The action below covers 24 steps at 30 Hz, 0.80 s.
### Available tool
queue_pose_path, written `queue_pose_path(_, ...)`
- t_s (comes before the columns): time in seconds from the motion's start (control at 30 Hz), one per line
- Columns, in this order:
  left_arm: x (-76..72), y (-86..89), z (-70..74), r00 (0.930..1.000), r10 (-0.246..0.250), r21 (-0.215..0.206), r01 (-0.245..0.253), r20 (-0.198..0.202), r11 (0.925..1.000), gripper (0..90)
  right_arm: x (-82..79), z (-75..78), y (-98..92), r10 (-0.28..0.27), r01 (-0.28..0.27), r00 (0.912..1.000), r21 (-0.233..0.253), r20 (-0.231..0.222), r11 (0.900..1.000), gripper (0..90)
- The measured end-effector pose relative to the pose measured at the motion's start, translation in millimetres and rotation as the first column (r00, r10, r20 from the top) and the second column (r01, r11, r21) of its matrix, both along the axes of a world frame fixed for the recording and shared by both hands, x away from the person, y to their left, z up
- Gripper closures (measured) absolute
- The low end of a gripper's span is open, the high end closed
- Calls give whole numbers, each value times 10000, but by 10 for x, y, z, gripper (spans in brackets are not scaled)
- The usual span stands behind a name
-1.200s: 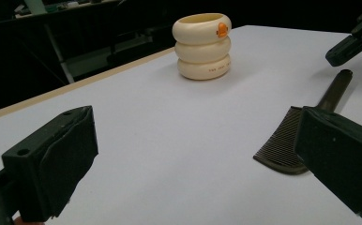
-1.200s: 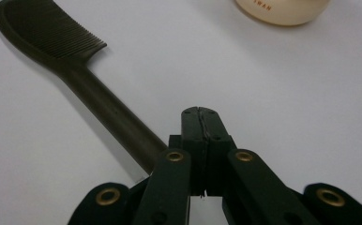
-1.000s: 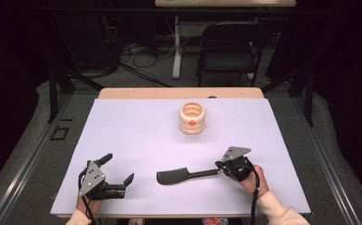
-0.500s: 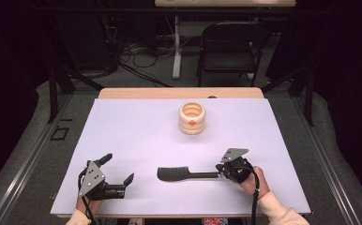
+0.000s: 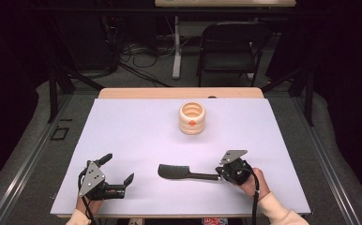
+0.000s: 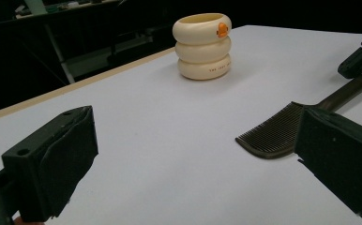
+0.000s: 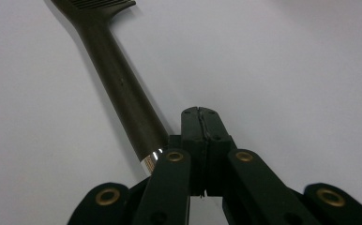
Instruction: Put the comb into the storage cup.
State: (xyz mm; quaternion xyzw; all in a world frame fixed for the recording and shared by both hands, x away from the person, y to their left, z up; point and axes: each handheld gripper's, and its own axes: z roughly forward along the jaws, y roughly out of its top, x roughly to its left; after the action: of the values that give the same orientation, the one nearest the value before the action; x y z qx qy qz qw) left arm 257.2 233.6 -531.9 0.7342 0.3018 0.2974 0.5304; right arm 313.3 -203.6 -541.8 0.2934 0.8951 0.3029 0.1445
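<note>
A dark comb [image 5: 174, 172] lies flat on the white table top [image 5: 137, 131], teeth end to the left, handle toward my right gripper [image 5: 220, 174]. In the right gripper view that gripper [image 7: 200, 112] has its jaws pressed together with nothing between them, and the comb handle [image 7: 118, 79] lies just beside them on the left. My left gripper [image 5: 118, 168] rests near the front left edge, wide open and empty. The left gripper view looks between its jaws at the comb's teeth [image 6: 273, 133] and at a cream ringed cup [image 6: 202, 45] farther off.
The cream cup [image 5: 192, 118], with an orange mark on its side, stands upright at mid-table toward the back. A wooden strip [image 5: 179, 93] borders the far edge. Beyond it are a black chair [image 5: 230, 47] and floor cables.
The comb's head has come down and now lies flat and level, shifted slightly left. The right gripper has dropped a little with it. The left gripper has stayed put.
</note>
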Motion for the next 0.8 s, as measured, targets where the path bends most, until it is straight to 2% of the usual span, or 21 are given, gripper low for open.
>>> queue_pose_path(0.37, 1, 0, 0, 10000, -8, 3, 8, 1, 10000, 0, -32, 2, 27, 81, -82, 9998, -76, -183, 9999, 894)
queue_pose_path(0.53, 1, 1, 0, 10000, -5, 3, 5, 2, 10000, 0, -32, 16, 12, 11, -10, 10000, -58, 36, 10000, 843)
queue_pose_path(0.8, 1, 0, 0, 10000, -17, 1, 17, -2, 10000, 0, -4, 56, -48, -260, 261, 9994, -45, 220, 9996, 704)
